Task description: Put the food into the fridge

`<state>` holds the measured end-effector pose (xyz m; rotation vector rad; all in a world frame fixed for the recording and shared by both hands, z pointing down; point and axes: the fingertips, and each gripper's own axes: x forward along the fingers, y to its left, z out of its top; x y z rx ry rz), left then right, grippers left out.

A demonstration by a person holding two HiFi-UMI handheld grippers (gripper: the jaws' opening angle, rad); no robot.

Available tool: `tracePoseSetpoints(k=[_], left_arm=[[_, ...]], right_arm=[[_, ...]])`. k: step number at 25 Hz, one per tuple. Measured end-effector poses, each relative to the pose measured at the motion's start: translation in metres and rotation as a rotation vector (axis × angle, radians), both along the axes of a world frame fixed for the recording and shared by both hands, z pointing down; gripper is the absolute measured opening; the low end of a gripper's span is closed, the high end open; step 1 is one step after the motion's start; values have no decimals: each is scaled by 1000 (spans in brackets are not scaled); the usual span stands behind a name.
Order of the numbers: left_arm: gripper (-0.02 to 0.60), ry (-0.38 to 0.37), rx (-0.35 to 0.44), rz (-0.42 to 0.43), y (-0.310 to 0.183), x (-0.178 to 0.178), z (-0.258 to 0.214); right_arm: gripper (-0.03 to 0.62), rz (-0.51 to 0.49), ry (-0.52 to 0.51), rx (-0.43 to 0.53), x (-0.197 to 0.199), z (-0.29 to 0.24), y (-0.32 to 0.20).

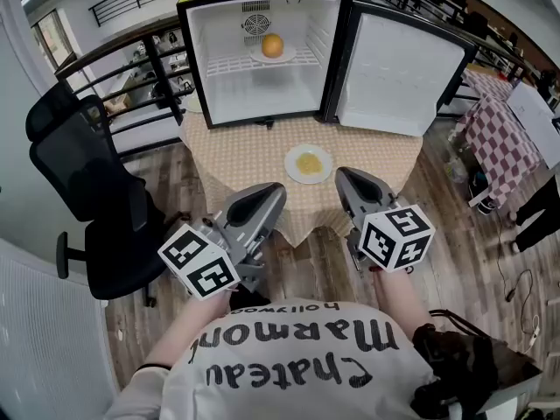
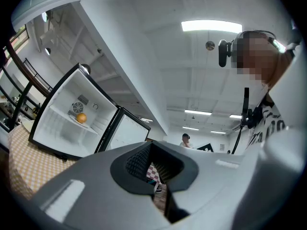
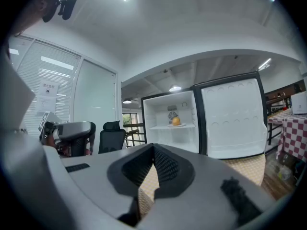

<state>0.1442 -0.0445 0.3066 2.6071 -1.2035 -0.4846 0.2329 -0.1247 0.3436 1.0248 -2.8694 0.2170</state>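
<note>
A small fridge (image 1: 197,59) stands open at the back of the table, its door (image 1: 402,68) swung out to the right. On its wire shelf sits an orange (image 1: 272,46) on a white plate; the orange (image 2: 81,118) also shows in the left gripper view, and the orange (image 3: 176,121) in the right gripper view. A white plate of yellow food (image 1: 308,163) lies on the beige tablecloth (image 1: 236,156) in front of the fridge. My left gripper (image 1: 273,189) and right gripper (image 1: 344,175) hover short of the table's near edge, either side of that plate. Both are shut and hold nothing.
A black office chair (image 1: 79,191) stands at the left, close to the table. A red-checked table (image 1: 494,134) is at the right, and a black railing (image 1: 131,68) runs behind the fridge. A person's torso fills the bottom of the head view.
</note>
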Motion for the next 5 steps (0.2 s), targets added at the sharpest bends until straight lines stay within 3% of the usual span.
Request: tracePoseSetpoints(k=[5], left_arm=[[6,-1,7,-5,3,-1,-4]], right_arm=[[15,4,-8,-1,0,-3,1]])
